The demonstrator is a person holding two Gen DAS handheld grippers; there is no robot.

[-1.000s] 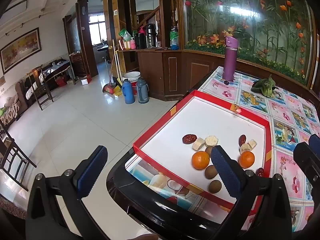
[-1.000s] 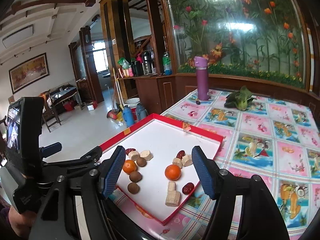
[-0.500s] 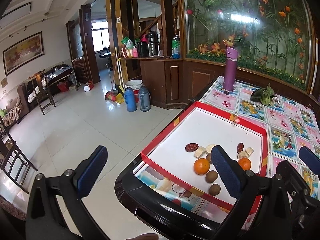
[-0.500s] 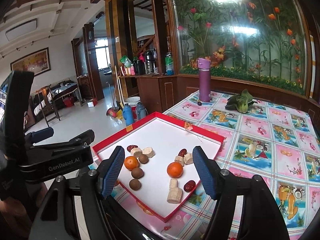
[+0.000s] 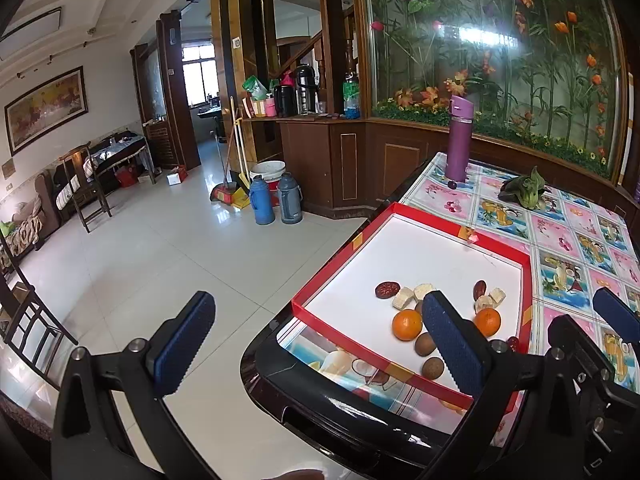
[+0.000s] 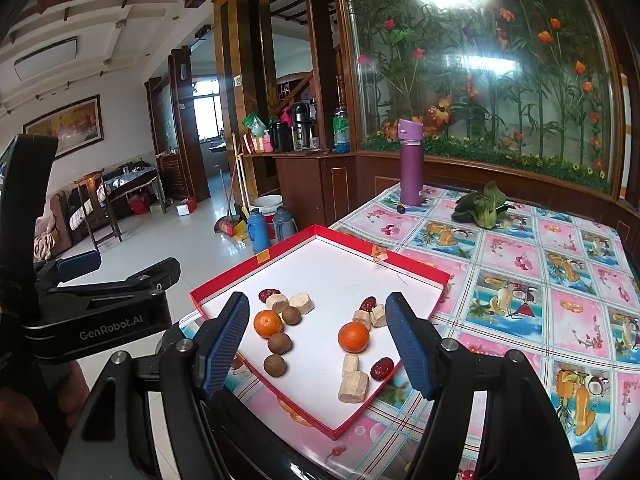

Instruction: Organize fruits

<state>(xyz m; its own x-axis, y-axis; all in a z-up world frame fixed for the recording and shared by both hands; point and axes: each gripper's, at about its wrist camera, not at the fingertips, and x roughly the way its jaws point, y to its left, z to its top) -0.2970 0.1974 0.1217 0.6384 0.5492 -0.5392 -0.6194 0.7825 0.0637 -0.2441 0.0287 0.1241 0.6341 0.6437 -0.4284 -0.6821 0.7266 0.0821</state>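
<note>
The left gripper (image 5: 320, 344) hangs spread wide, empty, off the table edge. The shallow red-rimmed white cardboard tray (image 6: 320, 236) holds two fruit clusters: left orange (image 6: 267, 323), right orange (image 6: 353, 337). The right gripper (image 6: 320, 336) gapes empty above them.

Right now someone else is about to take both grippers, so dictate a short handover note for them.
Left gripper: open, empty, held off the table's near edge.
Right gripper: open, empty, raised in front of the shallow red-rimmed white tray.
In the tray: two orange mandarins, three brown round fruits, three dark red dates and pale beige chunks, lying in two loose mixed clusters.
Done: no sorting shows yet.
Left: group each kind together.
</note>
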